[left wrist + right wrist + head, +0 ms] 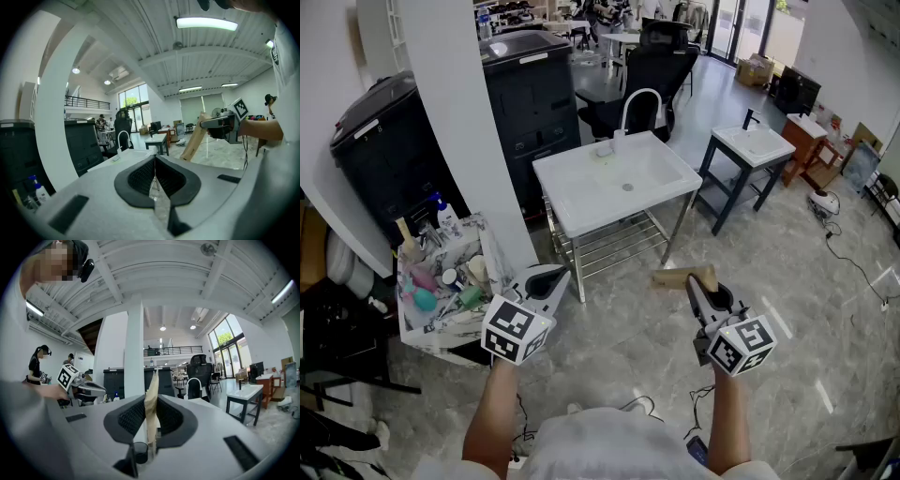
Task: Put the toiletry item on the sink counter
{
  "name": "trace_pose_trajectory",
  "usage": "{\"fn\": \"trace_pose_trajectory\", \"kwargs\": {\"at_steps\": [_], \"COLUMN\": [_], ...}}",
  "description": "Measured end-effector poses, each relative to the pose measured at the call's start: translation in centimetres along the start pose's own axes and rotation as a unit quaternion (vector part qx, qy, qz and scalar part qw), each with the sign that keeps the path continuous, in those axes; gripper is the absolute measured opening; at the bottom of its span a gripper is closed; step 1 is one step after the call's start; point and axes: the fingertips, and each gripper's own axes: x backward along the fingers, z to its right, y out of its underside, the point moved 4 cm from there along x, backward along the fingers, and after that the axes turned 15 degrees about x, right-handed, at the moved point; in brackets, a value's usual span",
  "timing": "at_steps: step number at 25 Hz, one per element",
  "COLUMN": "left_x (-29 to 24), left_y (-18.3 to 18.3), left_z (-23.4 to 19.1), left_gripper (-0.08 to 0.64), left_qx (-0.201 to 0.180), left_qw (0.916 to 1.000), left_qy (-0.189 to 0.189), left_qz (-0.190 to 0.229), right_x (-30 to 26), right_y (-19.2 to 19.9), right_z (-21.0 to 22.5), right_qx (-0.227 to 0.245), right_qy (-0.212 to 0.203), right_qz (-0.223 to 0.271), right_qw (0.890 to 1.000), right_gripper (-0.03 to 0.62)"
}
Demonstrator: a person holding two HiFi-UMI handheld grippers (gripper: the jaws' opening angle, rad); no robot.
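Observation:
My right gripper (pixel 699 287) is shut on a flat beige toiletry item (pixel 683 278), which sticks out to the left of the jaws above the floor. In the right gripper view the item (pixel 151 401) stands upright, pinched between the dark pads. From the left gripper view it (pixel 192 142) hangs tilted from the right gripper (pixel 219 127). My left gripper (pixel 547 280) is shut with nothing in it, its pads (pixel 172 180) meeting. The white sink counter (pixel 581 192) with its curved faucet (pixel 639 101) stands ahead of both grippers.
A white basket (pixel 490 246) crammed with bottles and tubes sits at the left beside a white pillar (pixel 455 94). Black bins (pixel 530 84) stand behind the pillar. A second small sink stand (pixel 754 145) is at the right. Cables lie on the tiled floor.

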Motion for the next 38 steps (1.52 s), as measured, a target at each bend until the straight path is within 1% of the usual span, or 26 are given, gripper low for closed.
{"fn": "trace_pose_trajectory", "kwargs": {"at_steps": [6,12,17,22,26,31,34,38], "left_x": [-0.3,-0.8,-0.9,-1.4,-2.5,-4.3,-5.2,-7.1], "left_y": [0.1,0.1,-0.1,0.2,0.3,0.1,0.4,0.3], "left_z": [0.3,1.8,3.0,3.9,5.3,8.0,8.6,8.5], "left_gripper": [0.011,0.011,0.011,0.011,0.011,0.011,0.011,0.011], "left_qx": [0.002,-0.002,-0.003,0.0,0.004,0.0,0.006,0.004], "left_qw": [1.0,1.0,0.9999,0.9996,0.9992,0.999,0.9984,0.9978], "left_qy": [-0.001,-0.001,-0.011,-0.027,-0.037,-0.045,-0.054,-0.059], "left_qz": [-0.002,-0.005,-0.006,-0.009,-0.01,-0.009,-0.016,-0.03], "right_x": [0.0,0.8,1.4,1.6,2.4,4.1,4.3,3.9], "right_y": [0.0,0.5,0.8,1.5,2.1,3.7,4.6,5.2], "right_z": [-0.2,0.5,1.7,2.8,4.4,7.3,9.2,11.4], "right_qx": [0.009,0.007,-0.01,-0.007,-0.009,-0.008,-0.008,-0.009], "right_qy": [-0.009,-0.017,-0.02,-0.035,-0.045,-0.047,-0.046,-0.042], "right_qz": [-0.003,-0.003,0.007,0.01,0.011,0.006,-0.001,0.002], "right_qw": [1.0,1.0,1.0,0.999,0.999,0.999,0.999,0.999], "right_gripper": [0.057,0.057,0.057,0.057,0.057,0.057,0.057,0.057]}}
